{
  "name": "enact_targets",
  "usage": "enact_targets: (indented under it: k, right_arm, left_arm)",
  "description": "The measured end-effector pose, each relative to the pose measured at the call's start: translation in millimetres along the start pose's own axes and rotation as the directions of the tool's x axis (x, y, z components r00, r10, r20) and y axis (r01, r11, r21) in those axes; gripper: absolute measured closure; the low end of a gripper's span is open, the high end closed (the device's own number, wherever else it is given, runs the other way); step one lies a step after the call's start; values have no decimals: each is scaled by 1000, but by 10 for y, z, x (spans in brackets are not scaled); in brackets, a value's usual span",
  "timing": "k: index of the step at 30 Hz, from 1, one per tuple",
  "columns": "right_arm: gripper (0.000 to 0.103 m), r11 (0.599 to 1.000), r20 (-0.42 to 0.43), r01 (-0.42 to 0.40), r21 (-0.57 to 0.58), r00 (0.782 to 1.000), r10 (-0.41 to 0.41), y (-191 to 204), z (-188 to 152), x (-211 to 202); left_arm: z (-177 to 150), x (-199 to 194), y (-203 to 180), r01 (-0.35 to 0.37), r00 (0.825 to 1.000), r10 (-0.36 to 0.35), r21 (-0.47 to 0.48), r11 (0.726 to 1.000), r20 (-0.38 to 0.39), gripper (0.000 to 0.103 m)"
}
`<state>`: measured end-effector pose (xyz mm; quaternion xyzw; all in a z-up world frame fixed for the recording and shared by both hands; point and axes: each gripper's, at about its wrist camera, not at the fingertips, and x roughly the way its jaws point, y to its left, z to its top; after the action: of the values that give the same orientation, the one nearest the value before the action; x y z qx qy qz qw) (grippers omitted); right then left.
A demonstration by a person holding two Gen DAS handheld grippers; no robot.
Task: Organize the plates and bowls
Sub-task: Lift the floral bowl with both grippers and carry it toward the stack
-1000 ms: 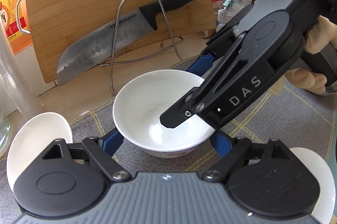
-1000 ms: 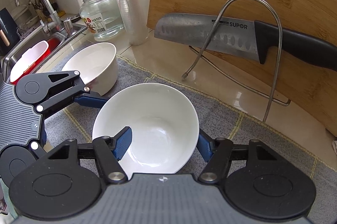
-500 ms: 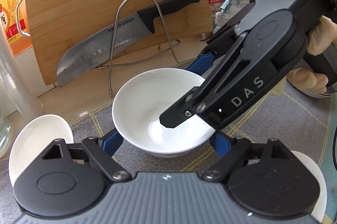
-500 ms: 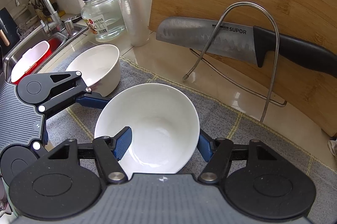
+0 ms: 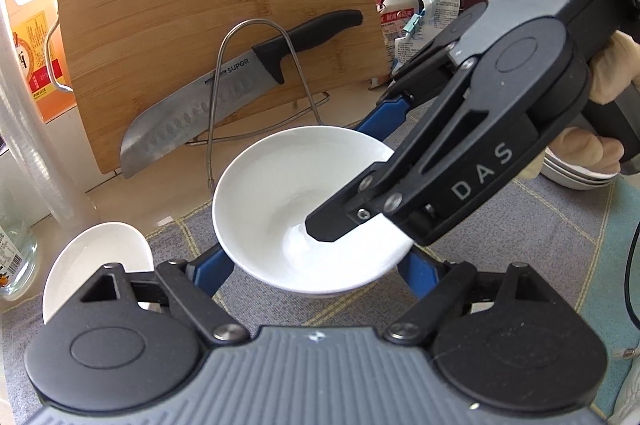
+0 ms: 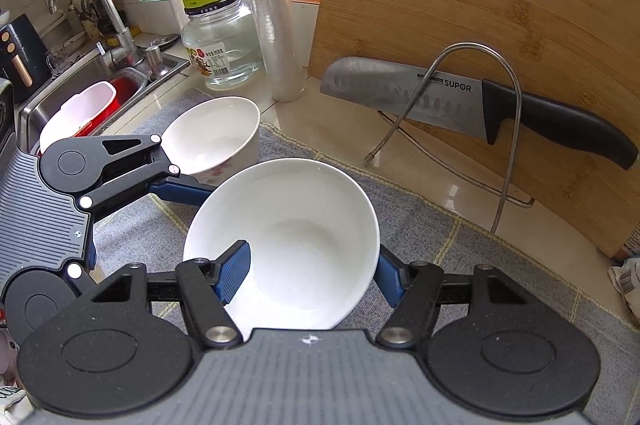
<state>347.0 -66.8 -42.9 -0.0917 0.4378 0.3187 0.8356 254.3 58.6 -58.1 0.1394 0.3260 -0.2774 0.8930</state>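
A white bowl [image 5: 280,193] [image 6: 304,225] is held above the grey mat [image 6: 440,237]. My left gripper [image 5: 316,273] spans the bowl's underside, one blue finger [image 5: 216,269] at each side; I cannot tell whether it grips. My right gripper [image 6: 312,269] has one blue finger [image 6: 234,269] inside the bowl and the other outside its right rim; it shows in the left wrist view [image 5: 440,193] reaching into the bowl. A second white bowl [image 6: 216,137] [image 5: 92,257] stands on the mat to the left. Stacked plates [image 5: 576,173] lie at far right.
A bamboo cutting board [image 6: 500,5] leans at the back with a knife [image 6: 460,101] on a wire stand [image 6: 472,97]. A glass jar [image 6: 220,37], a plastic roll [image 6: 268,1] and bottles stand at the back. A sink [image 6: 80,93] lies left.
Both grippers and the bowl have moved a little back and left; the knife and board appear further right. The jaws have not visibly changed.
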Motion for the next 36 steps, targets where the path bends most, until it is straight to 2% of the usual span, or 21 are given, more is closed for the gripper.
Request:
enact_targets:
  k: [19,36]
  right_arm:
    - [31,1000,32,-14,-23,999,15,428,-384,-550]
    - [31,999,-6,-24,-29,1000,23,686,-758,-696]
  left_arm:
    - [-189,-592,-451,0,1000,1,-19,1000,7,15]
    - [-447,-749,-745,30,999,-31,-55,998,-27,15]
